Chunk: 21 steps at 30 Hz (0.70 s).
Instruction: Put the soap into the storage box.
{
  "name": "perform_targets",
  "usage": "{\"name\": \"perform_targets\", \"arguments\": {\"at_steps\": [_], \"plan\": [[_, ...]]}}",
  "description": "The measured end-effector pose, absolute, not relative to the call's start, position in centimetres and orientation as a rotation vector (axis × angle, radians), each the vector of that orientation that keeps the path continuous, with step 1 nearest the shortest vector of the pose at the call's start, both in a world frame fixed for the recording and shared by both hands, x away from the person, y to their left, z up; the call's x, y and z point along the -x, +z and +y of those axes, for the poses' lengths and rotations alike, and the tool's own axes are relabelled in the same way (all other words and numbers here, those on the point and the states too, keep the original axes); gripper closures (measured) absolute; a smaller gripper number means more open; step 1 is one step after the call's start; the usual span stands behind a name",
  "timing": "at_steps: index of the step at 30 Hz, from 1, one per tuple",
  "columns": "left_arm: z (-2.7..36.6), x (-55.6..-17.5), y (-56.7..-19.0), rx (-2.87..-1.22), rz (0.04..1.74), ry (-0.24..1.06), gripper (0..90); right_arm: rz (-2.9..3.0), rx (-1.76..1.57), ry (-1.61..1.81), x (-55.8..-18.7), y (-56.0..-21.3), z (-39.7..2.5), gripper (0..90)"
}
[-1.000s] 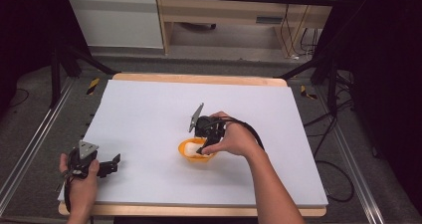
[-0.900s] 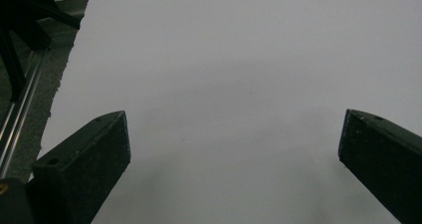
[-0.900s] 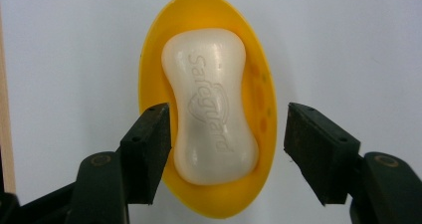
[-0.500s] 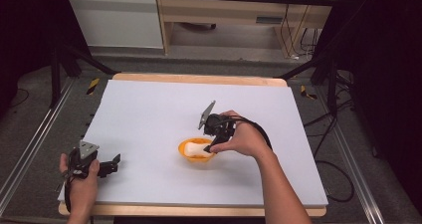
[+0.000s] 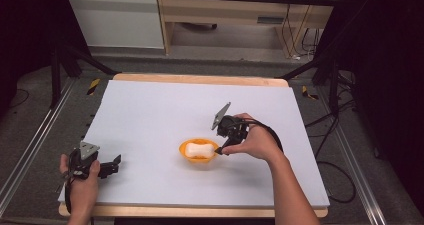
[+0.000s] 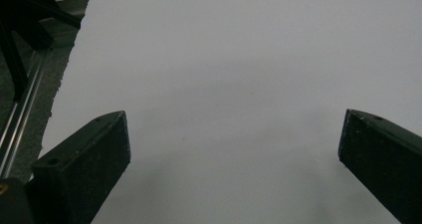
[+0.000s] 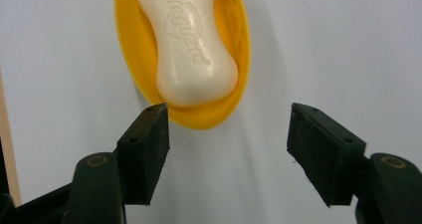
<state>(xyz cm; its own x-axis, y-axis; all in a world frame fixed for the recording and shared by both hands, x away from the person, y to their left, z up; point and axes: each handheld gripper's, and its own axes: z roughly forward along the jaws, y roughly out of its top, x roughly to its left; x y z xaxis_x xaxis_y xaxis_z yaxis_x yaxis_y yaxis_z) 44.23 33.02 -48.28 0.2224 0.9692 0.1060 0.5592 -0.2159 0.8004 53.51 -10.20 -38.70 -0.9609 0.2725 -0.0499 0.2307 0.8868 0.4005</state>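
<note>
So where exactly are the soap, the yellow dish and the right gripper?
soap (image 7: 186, 45), right gripper view, middle of the bar.
yellow dish (image 7: 204, 119), right gripper view, near rim.
right gripper (image 7: 226, 149), right gripper view, midway between its open jaws.

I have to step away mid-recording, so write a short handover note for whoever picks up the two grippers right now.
Right gripper: open, holding nothing, just off the near end of the yellow soap dish.
Left gripper: open, holding nothing, parked at the near left corner of the white table.
Things: the white soap bar lies lengthwise in the dish, near the middle of the table.
Done: the soap sits in its dish and nothing grips it.
Left: probably nothing beyond drawing the right gripper clear; check that the bar sits steady.
</note>
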Motion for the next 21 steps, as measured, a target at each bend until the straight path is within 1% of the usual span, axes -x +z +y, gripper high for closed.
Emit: {"name": "perform_targets", "arguments": {"at_steps": [5, 9, 11, 13, 15, 16, 19, 21], "plan": [[33.0, -44.2, -48.3, -1.871, 1.409, 0.832, 0.0, 2.942, -0.425, 0.619, -53.4, -38.9, -11.5, 33.1], [33.0, -44.2, -48.3, -1.871, 1.41, 0.831, 0.0, 2.946, -0.451, 0.611, -53.4, -39.2, -12.4, 30.8], [33.0, -44.3, -48.3, -1.871, 1.41, 0.832, 0.0, 2.94, -0.499, 0.613, -53.2, -39.4, -12.9, 26.7], [33.0, -44.3, -48.3, -1.872, 1.409, 0.831, 0.0, 2.934, -0.556, 0.58, -53.2, -39.6, -13.3, 19.8], [33.0, -44.3, -48.3, -1.872, 1.409, 0.832, 0.0, 2.922, -0.603, 0.565, -53.2, -39.9, -13.9, 9.3], [33.0, -44.2, -48.3, -1.871, 1.409, 0.832, 0.0, 2.923, -0.613, 0.557, -53.2, -40.0, -14.1, 6.5], [33.0, -44.2, -48.3, -1.872, 1.409, 0.833, 0.0, 2.926, -0.649, 0.576, -53.0, -40.3, -14.8, 1.3], [33.0, -44.2, -48.3, -1.873, 1.409, 0.834, 0.0, 2.906, -0.66, 0.592, -52.8, -40.4, -15.5, 1.4]]}}
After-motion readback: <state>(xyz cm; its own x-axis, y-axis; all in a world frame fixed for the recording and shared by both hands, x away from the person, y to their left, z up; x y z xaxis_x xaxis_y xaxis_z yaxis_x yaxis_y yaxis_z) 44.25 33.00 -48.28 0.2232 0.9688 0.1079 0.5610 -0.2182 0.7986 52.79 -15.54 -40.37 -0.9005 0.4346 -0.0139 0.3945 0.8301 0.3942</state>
